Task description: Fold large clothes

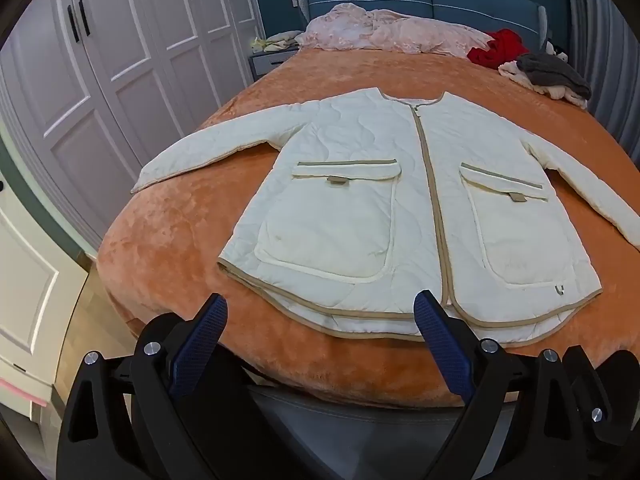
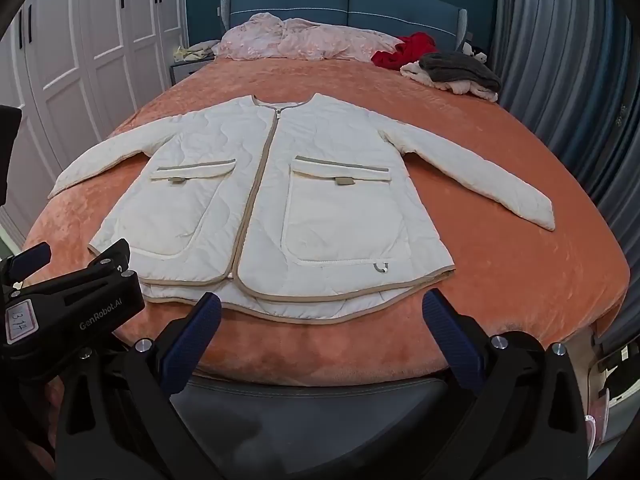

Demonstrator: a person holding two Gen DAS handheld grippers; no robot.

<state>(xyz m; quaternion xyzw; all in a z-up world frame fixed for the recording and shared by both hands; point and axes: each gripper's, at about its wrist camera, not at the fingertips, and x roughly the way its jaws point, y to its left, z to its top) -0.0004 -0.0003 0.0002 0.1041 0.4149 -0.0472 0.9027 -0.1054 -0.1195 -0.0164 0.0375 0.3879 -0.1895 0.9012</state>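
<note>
Left wrist: jacket (image 1: 400, 208) lies flat beyond open left claw (image 1: 320, 312).

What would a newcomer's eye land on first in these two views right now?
First the cream quilted jacket, spread flat and zipped, face up, sleeves out to both sides, in the middle of the orange bedspread. Next, the open left tool and right tool, poised near its hem and holding nothing. Then the red garment and grey-and-cream pile near the blue headboard.
</note>
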